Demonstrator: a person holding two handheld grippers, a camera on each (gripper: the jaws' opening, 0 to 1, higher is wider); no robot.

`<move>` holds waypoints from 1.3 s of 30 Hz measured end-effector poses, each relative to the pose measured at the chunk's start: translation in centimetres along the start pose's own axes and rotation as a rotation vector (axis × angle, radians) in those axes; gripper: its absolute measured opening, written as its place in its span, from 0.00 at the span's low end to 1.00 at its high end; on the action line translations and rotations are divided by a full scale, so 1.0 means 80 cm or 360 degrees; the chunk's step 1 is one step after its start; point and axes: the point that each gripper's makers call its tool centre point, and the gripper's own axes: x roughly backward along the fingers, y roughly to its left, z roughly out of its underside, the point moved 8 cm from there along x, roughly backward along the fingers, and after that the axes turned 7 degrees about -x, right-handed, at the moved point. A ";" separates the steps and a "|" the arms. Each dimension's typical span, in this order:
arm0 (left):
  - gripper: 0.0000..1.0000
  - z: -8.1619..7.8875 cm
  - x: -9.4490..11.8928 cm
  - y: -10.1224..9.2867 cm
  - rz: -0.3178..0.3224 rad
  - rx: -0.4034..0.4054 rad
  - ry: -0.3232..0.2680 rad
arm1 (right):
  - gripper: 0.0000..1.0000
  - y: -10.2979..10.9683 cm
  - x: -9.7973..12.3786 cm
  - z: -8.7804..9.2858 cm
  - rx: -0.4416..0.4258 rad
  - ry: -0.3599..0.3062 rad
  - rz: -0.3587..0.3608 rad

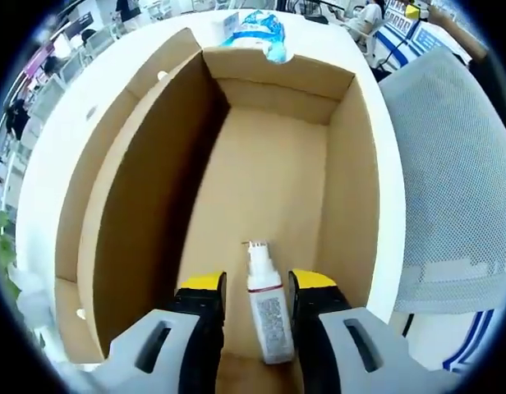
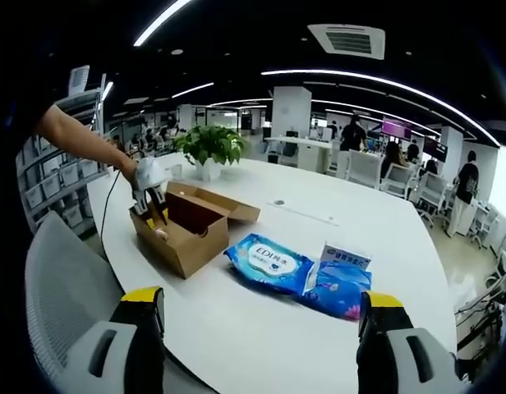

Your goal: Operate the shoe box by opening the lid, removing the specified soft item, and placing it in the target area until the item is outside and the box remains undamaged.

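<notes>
Cardboard box [image 1: 269, 164] open — left tongs [image 1: 259, 295] spread astride white bottle [image 1: 266, 308]; right tongs [image 2: 257, 316] spread, blue packs [image 2: 298, 275] ahead.

The left tongs [image 1: 257, 300] are seen from their own view with the yellow-tipped jaws held apart and pointed downward. In the right gripper view the same tongs [image 2: 154, 215] are held at the far left by a hand [image 2: 146, 174] on an outstretched bare forearm [image 2: 80, 139], tips aimed down. The right tongs [image 2: 261, 308] are raised near the viewer, jaws spread wide and level, nothing gripped between them
</notes>
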 end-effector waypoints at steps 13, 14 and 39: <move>0.25 0.020 -0.008 -0.003 -0.0021 -0.0006 0.0090 | 0.99 0.004 -0.002 0.002 -0.0008 -0.0001 -0.0018; 0.24 0.021 -0.009 -0.004 -0.0019 -0.0024 0.0107 | 0.99 0.005 -0.002 0.002 -0.0011 -0.0001 -0.0020; 0.19 0.016 -0.001 -0.006 -0.0084 -0.0175 0.0122 | 0.98 0.009 -0.001 -0.001 -0.0007 -0.0017 -0.0052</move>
